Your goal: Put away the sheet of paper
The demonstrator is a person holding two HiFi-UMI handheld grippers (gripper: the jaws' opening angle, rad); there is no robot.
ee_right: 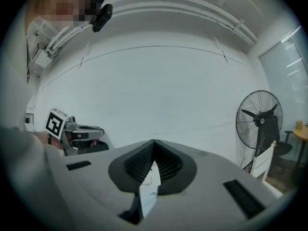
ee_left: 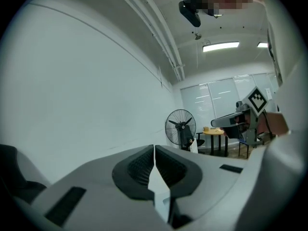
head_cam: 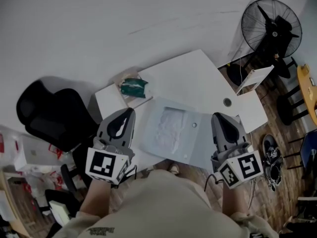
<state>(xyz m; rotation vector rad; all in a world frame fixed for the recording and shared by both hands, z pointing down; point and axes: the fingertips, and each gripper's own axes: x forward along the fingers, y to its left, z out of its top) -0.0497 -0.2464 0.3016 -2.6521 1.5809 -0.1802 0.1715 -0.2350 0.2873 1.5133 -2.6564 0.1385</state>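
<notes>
A pale translucent document folder [head_cam: 173, 135] with a snap button lies on the white table [head_cam: 198, 78], and a whitish sheet [head_cam: 167, 125] shows through it. In the head view my left gripper [head_cam: 130, 111] is held at the folder's left edge and my right gripper [head_cam: 217, 116] at its right edge. Whether either one touches the folder I cannot tell. Both have their jaws together with nothing between them. The left gripper view [ee_left: 154, 148] and the right gripper view [ee_right: 154, 142] each look over shut jaws at the white wall.
A green packet [head_cam: 132, 87] rests on a brown item at the table's far left corner. A black chair [head_cam: 52, 110] stands to the left and a black floor fan [head_cam: 271, 26] at the back right. Shoes [head_cam: 270, 155] and chair legs crowd the floor on the right.
</notes>
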